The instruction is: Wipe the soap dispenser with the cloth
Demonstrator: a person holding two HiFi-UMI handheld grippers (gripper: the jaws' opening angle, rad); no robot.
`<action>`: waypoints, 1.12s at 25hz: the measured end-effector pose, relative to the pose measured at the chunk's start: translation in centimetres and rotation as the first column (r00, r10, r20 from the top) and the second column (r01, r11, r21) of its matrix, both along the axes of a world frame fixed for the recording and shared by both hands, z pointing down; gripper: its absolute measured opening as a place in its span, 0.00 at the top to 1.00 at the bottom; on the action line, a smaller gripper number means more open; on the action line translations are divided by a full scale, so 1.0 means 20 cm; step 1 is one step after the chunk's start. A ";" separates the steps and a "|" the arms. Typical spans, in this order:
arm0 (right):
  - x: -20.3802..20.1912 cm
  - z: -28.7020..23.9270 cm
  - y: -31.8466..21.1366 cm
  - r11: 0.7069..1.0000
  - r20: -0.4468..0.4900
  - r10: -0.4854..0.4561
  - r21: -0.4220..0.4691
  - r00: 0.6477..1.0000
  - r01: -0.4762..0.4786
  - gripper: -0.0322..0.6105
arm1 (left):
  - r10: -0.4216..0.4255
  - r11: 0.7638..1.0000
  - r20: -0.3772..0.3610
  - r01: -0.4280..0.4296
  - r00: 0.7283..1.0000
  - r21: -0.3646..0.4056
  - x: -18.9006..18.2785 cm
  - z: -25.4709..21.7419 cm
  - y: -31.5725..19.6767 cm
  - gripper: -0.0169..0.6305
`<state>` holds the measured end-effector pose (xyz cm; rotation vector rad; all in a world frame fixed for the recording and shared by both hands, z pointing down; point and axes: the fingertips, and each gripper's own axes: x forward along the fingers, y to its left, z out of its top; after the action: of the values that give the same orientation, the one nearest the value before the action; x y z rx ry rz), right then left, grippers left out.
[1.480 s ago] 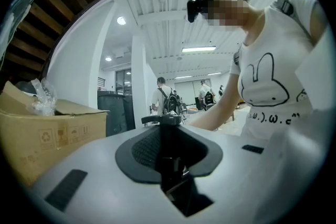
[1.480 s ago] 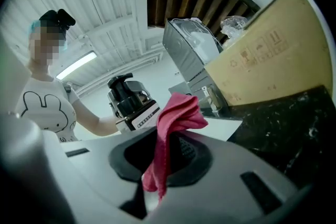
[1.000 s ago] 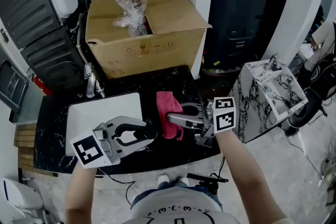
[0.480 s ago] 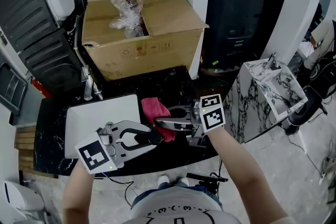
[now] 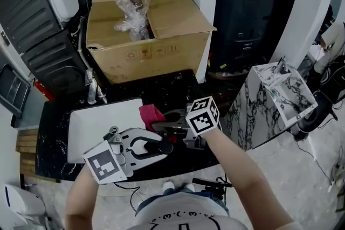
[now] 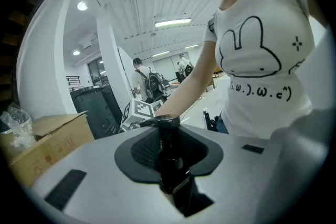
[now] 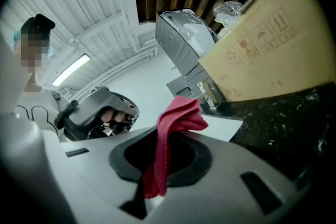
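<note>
So you've got the soap dispenser (image 6: 168, 162) pinched in your left gripper (image 5: 159, 147), low and centre in the head view. In the left gripper view the black pump neck stands upright between the pads. The jaws are opening a touch, but the pads look to be on the bottle, so I'd call it held. Holding it up off the dark counter (image 5: 178, 86) makes sense to me, since every side is free to rub. Your right gripper (image 5: 158, 126) is clamped shut on the red cloth (image 5: 150, 114), and a loose fold sticks out past the tips, which I'd guess is the bit meant to do the wiping. The cloth sits just above the bottle in the frame, near it, though I can't tell if they touch. The white basin (image 5: 97, 121) is at the left, the cardboard box (image 5: 161, 19) up top.
</note>
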<state>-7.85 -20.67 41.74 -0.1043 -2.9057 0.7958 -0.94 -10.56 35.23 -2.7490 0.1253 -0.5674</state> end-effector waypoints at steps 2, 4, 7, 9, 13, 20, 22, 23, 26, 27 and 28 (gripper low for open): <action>0.02 0.06 -0.03 0.999 -0.059 0.041 0.018 0.997 -0.040 0.87 | -0.002 1.000 0.044 0.001 0.999 0.019 0.00 0.05 0.00 0.82; 0.05 0.11 -0.09 0.994 -0.121 0.109 0.042 0.987 -0.105 0.87 | 0.005 0.999 0.105 -0.011 0.994 0.051 0.00 0.12 0.01 0.82; 0.12 0.15 -0.17 0.975 -0.184 0.218 0.080 0.959 -0.206 0.87 | 0.013 0.993 0.214 -0.038 0.977 0.113 0.01 0.24 -0.01 0.82; 0.17 0.14 -0.20 0.965 -0.200 0.258 0.101 0.945 -0.242 0.87 | 0.016 0.984 0.275 -0.065 0.961 0.168 0.03 0.32 -0.02 0.82; 0.23 0.10 -0.18 0.963 -0.184 0.260 0.125 0.948 -0.240 0.87 | 0.027 0.946 0.362 -0.141 0.932 0.291 0.05 0.46 -0.04 0.82; 0.21 0.11 0.04 0.963 -0.302 0.035 0.264 0.953 0.048 0.87 | 0.066 0.889 0.382 -0.228 0.922 0.396 0.08 0.60 -0.03 0.82; 0.19 0.19 0.07 0.952 -0.412 -0.003 0.278 0.911 0.128 0.87 | 0.077 0.889 0.383 -0.238 0.920 0.392 0.07 0.63 -0.01 0.81; 0.18 0.21 0.07 0.949 -0.452 -0.012 0.277 0.892 0.153 0.87 | 0.077 0.889 0.379 -0.235 0.922 0.392 0.07 0.63 -0.01 0.81; 0.17 0.24 0.06 0.948 -0.520 -0.034 0.253 0.853 0.192 0.87 | 0.064 0.891 0.373 -0.222 0.925 0.396 0.07 0.63 -0.01 0.81; 0.17 0.25 0.06 0.946 -0.542 -0.044 0.248 0.839 0.209 0.87 | 0.058 0.891 0.373 -0.217 0.926 0.398 0.06 0.63 -0.01 0.81; 0.16 0.25 0.06 0.942 -0.566 -0.055 0.244 0.822 0.230 0.87 | 0.052 0.892 0.373 -0.211 0.926 0.400 0.05 0.63 -0.01 0.81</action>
<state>-4.60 -19.43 46.76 -0.0507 -2.3839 0.2752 0.05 -10.84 47.78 -2.1641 -0.0245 -0.8677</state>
